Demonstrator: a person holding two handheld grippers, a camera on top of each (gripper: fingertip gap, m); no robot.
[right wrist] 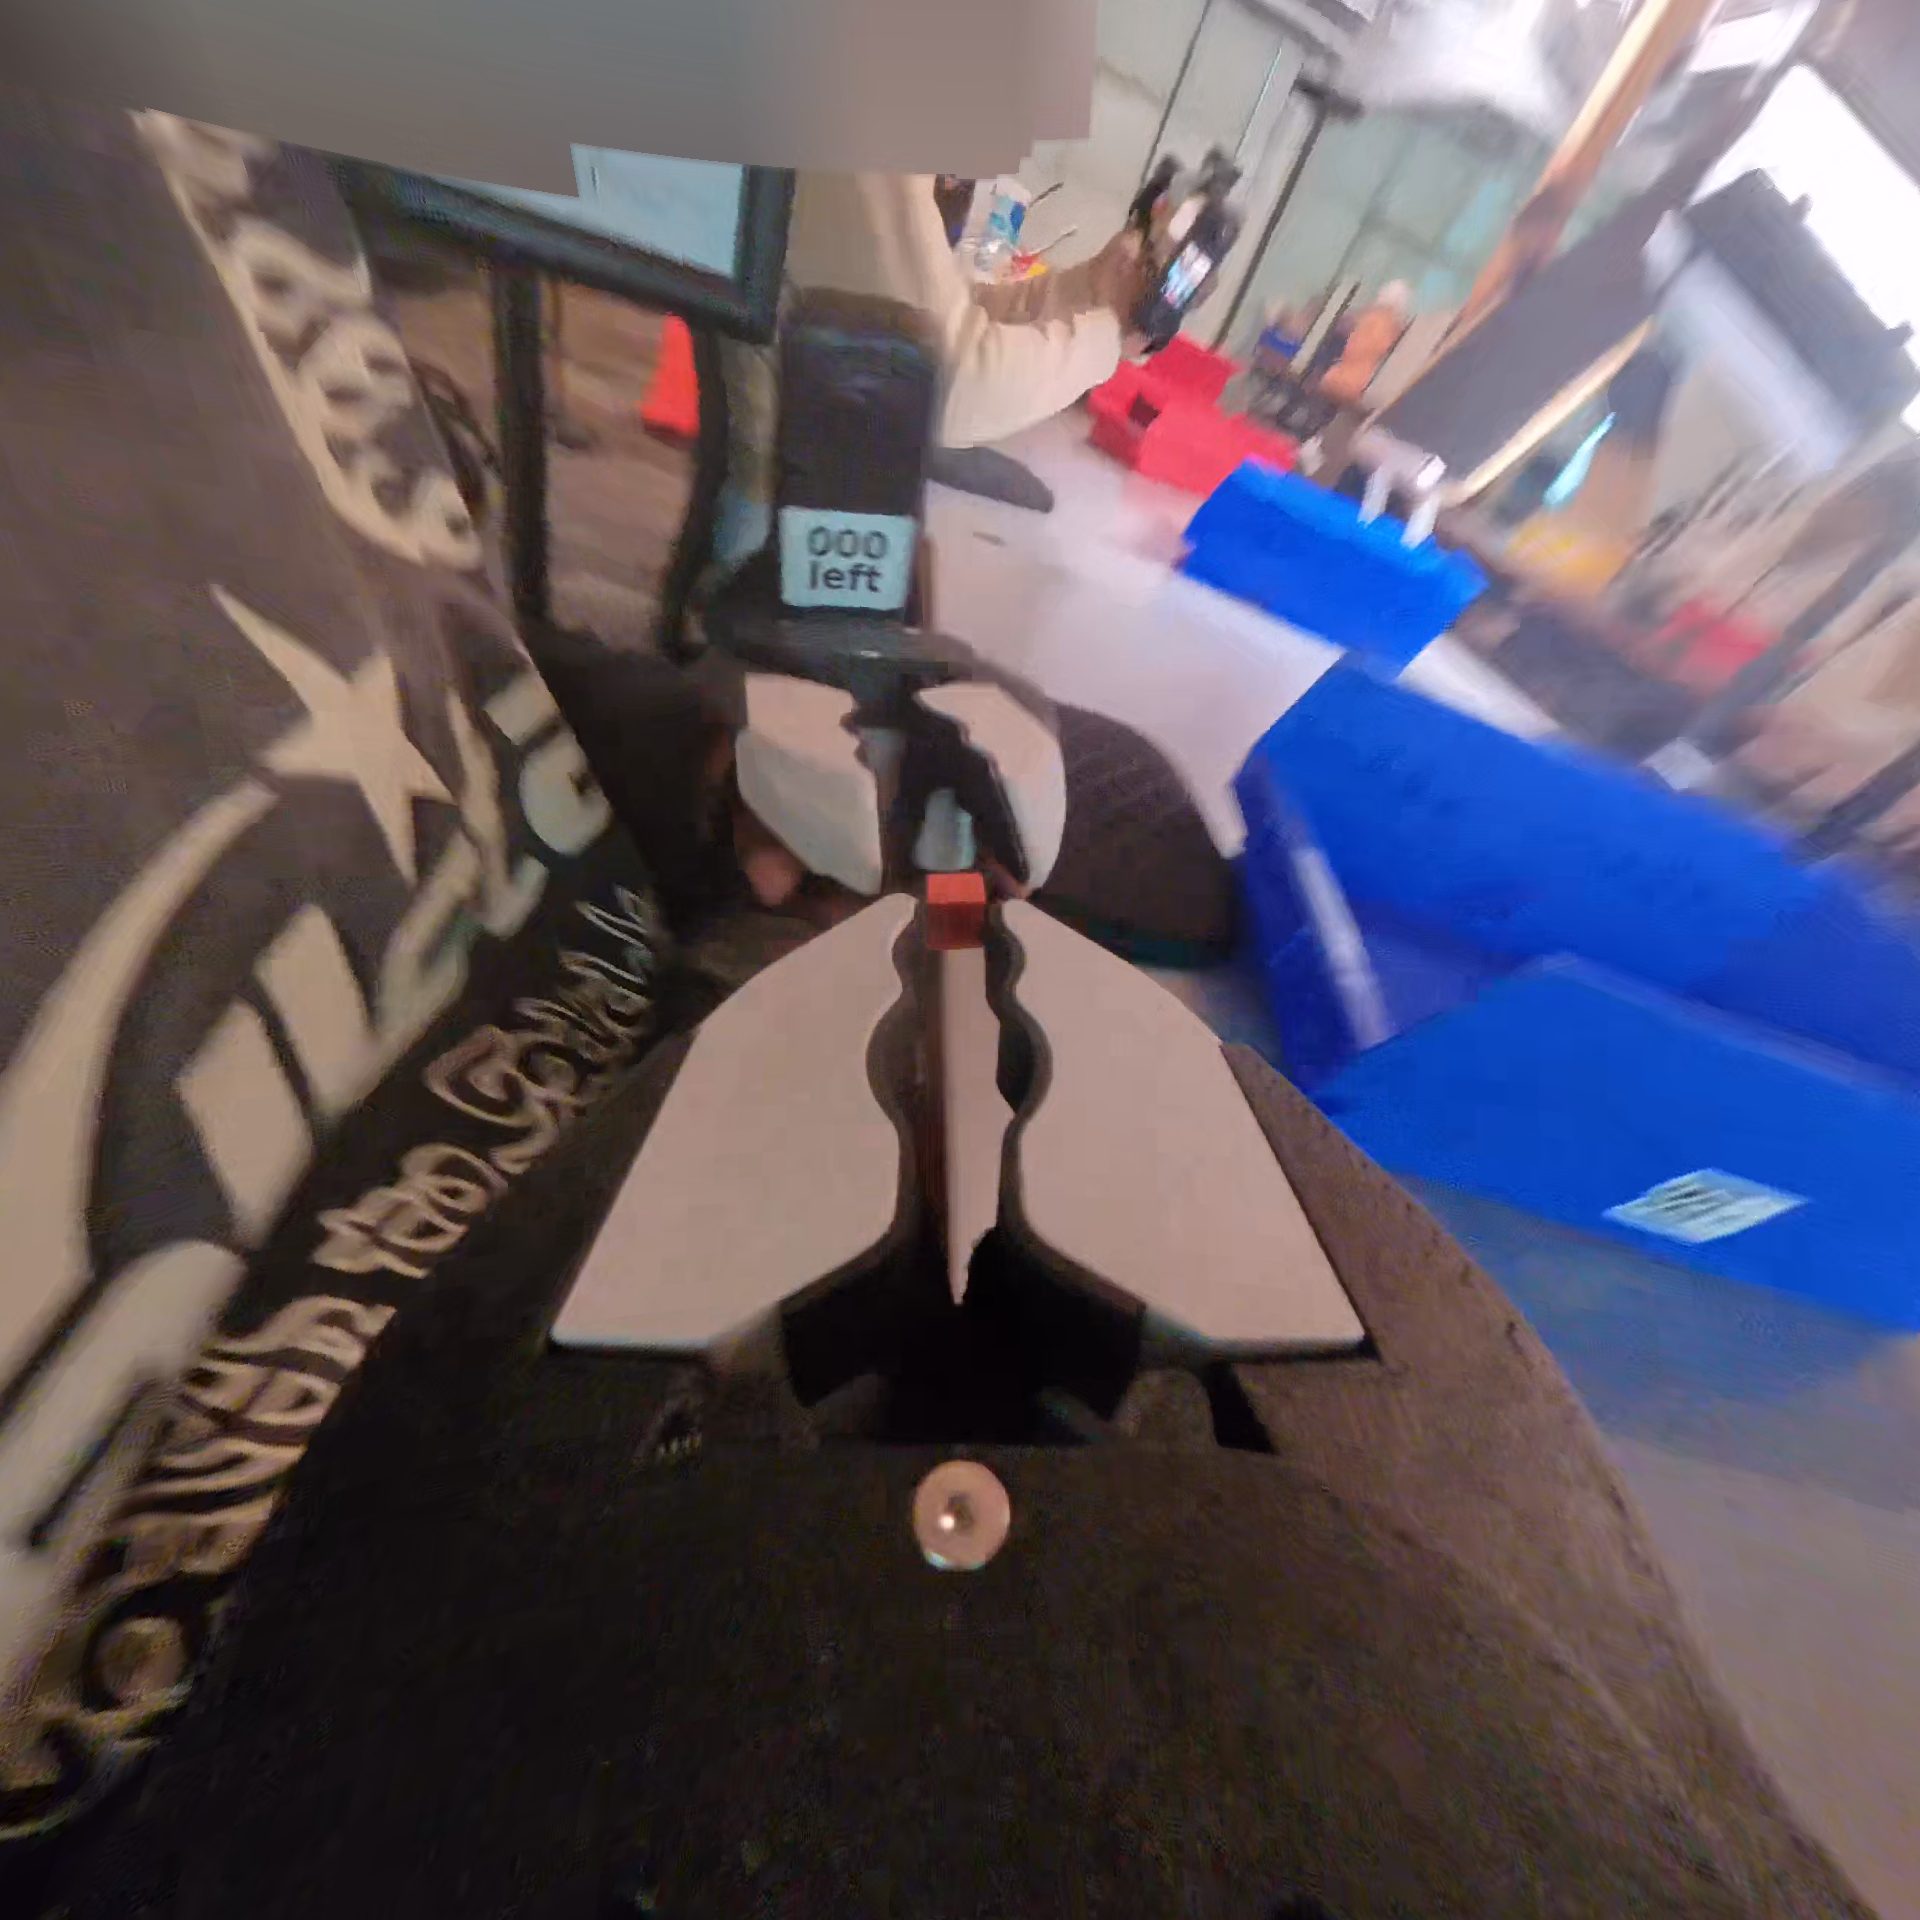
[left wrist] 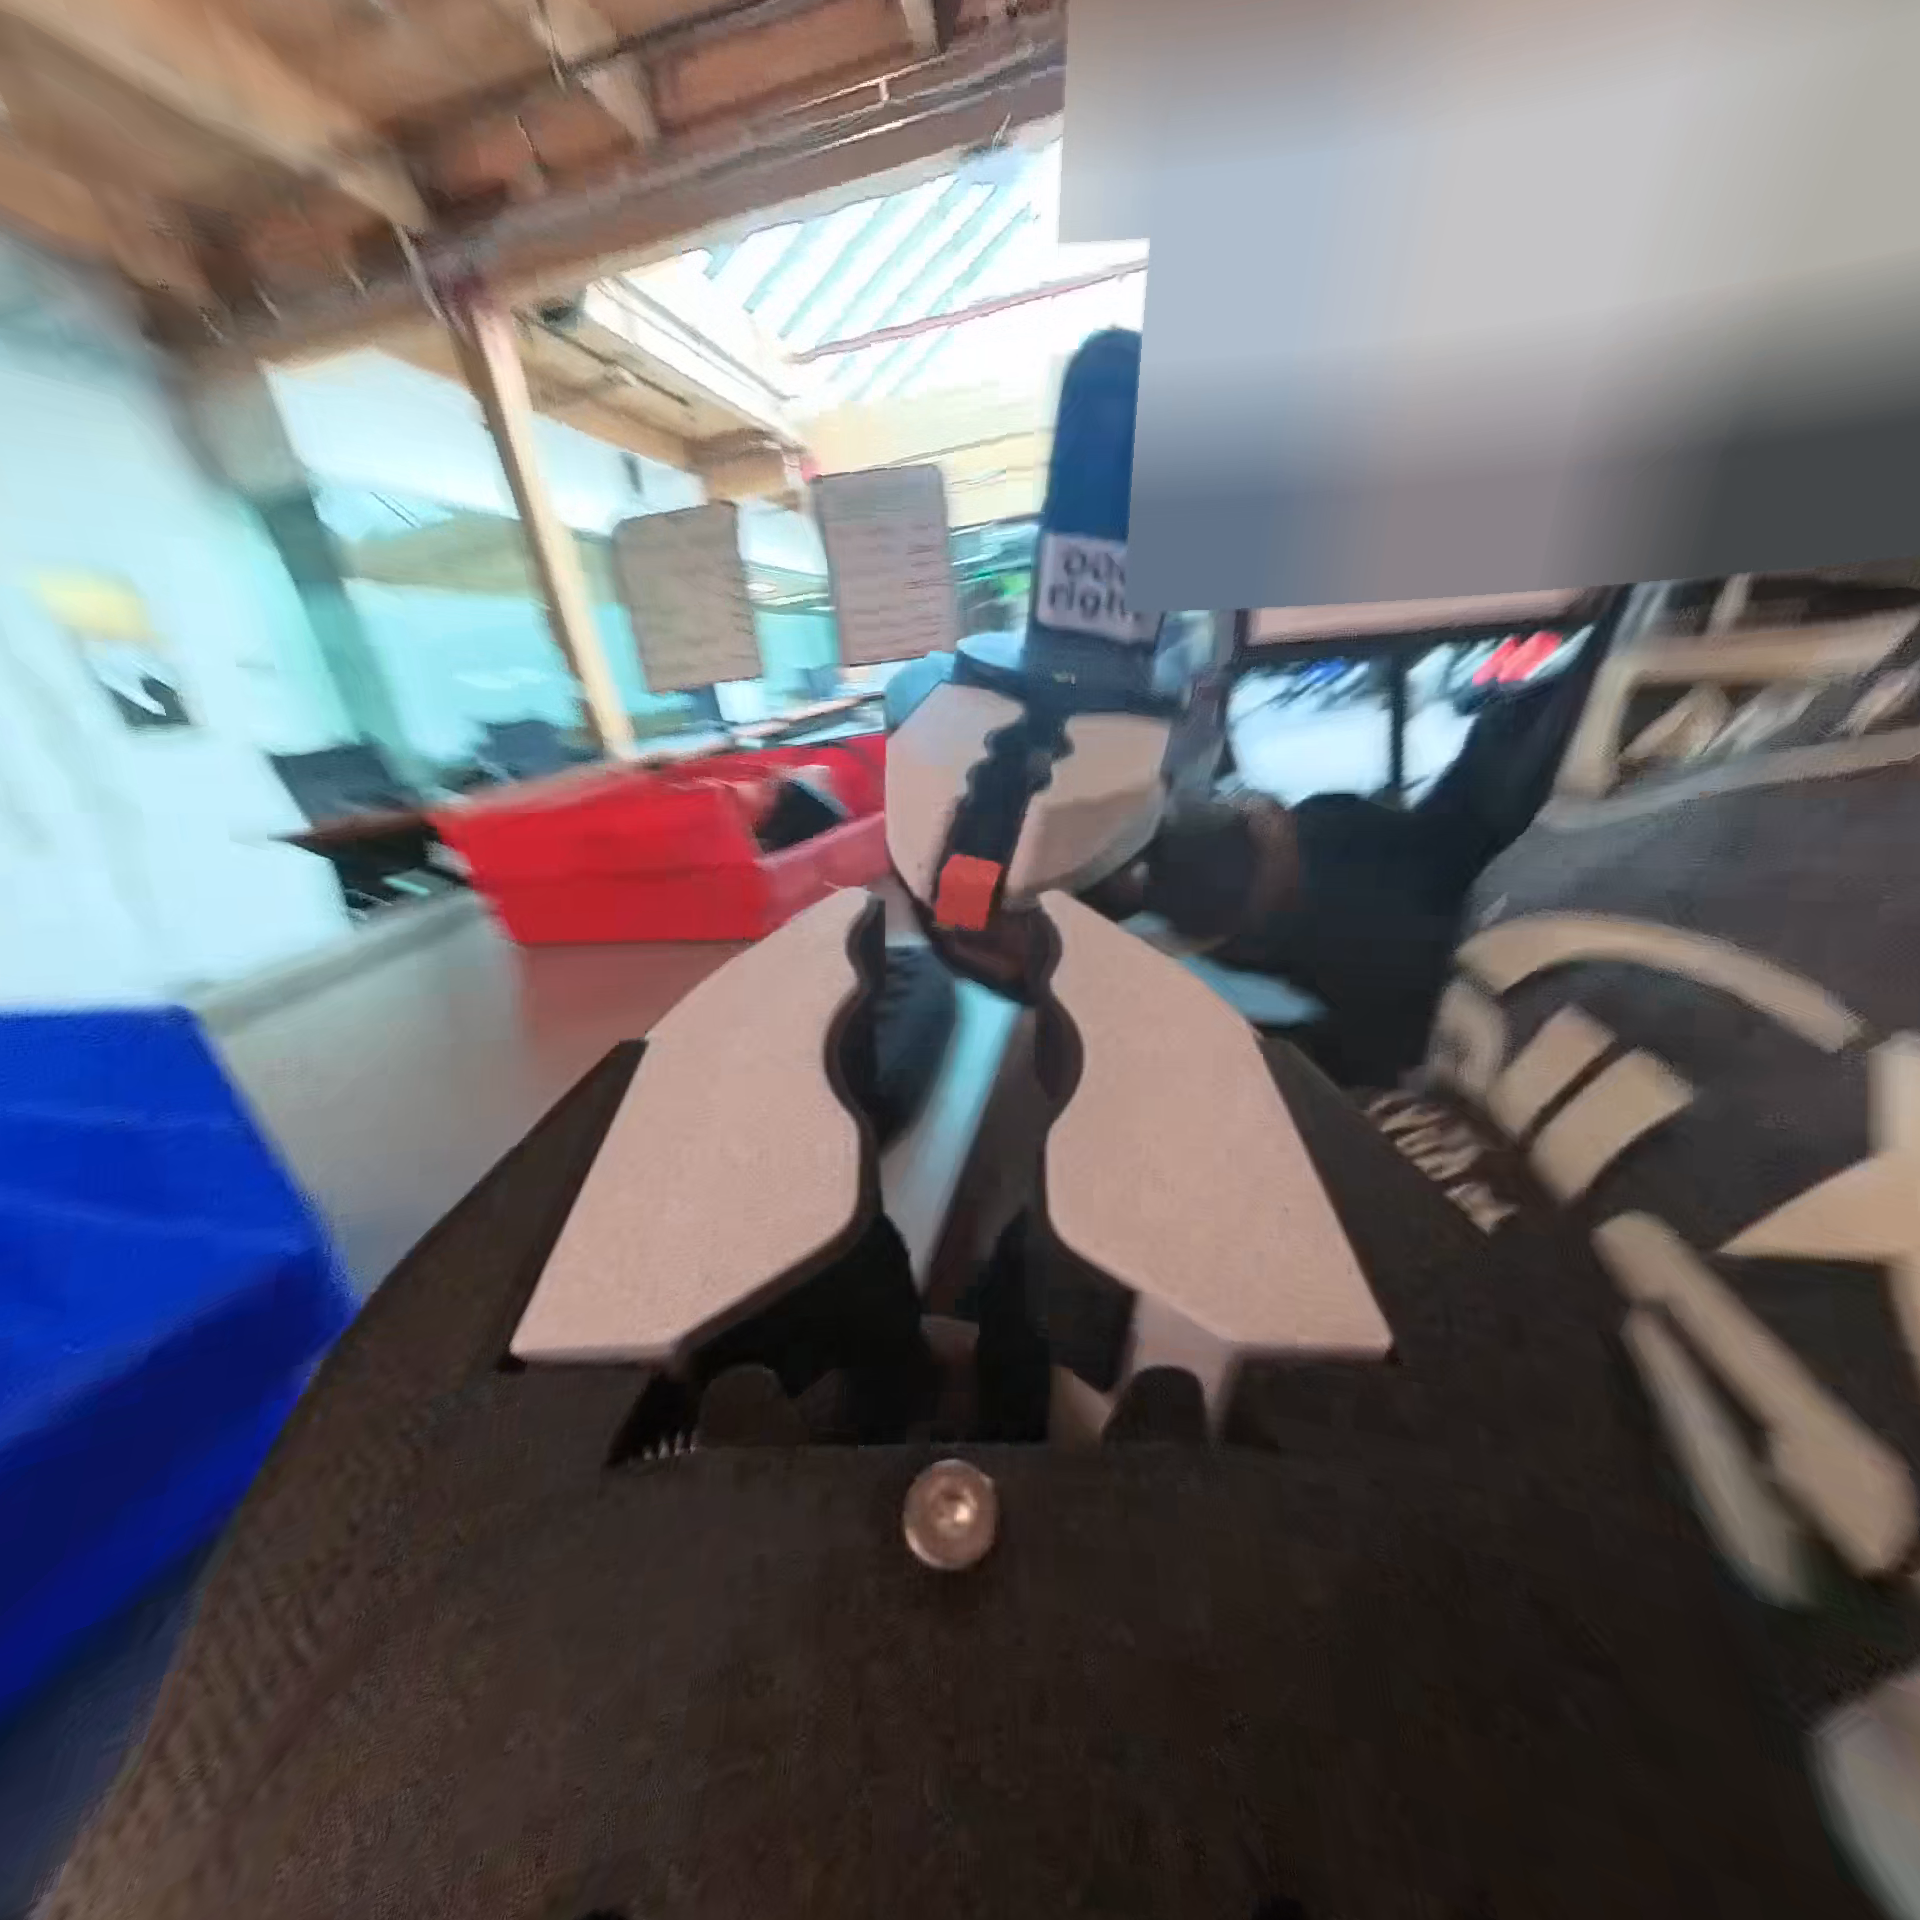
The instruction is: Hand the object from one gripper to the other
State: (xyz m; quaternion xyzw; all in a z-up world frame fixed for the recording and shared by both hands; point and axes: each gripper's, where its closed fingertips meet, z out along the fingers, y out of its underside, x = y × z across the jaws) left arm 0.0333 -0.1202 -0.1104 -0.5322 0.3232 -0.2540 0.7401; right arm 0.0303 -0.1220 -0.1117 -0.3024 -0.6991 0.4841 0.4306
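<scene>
Red cube (right wrist: 954, 909): pinched in mid-air at the very tips of the right gripper (right wrist: 957, 940), both pale fingers pressed against its sides. Meets the left gripper (left wrist: 961, 925) tip to tip, nose against nose. Sits in the gap between the left fingertips (left wrist: 868, 925), which stand wider apart than the cube itself, so released rather than clamped; cannot tell whether either pad touches it.

Just behind, close in both views: a dark garment with pale print (right wrist: 312, 831), worn by the person who holds the tools.

Farther out, containers. To the right in the right wrist view, a large blue bin (right wrist: 1558, 862), and nearer the camera a second blue bin (right wrist: 1621, 1122) with a pale label (right wrist: 1704, 1205) on its side; contents hidden from this angle. Beyond them, a third blue bin (right wrist: 1330, 561), then a stack of red bins (right wrist: 1174, 416); too blurred to tell what lies inside.

In the left wrist view, a red bin (left wrist: 623, 862) on a table (left wrist: 416, 1039), something dark showing inside it, too smeared to name. At the left edge, a blue bin wall (left wrist: 125, 1247), its inside out of sight.
</scene>
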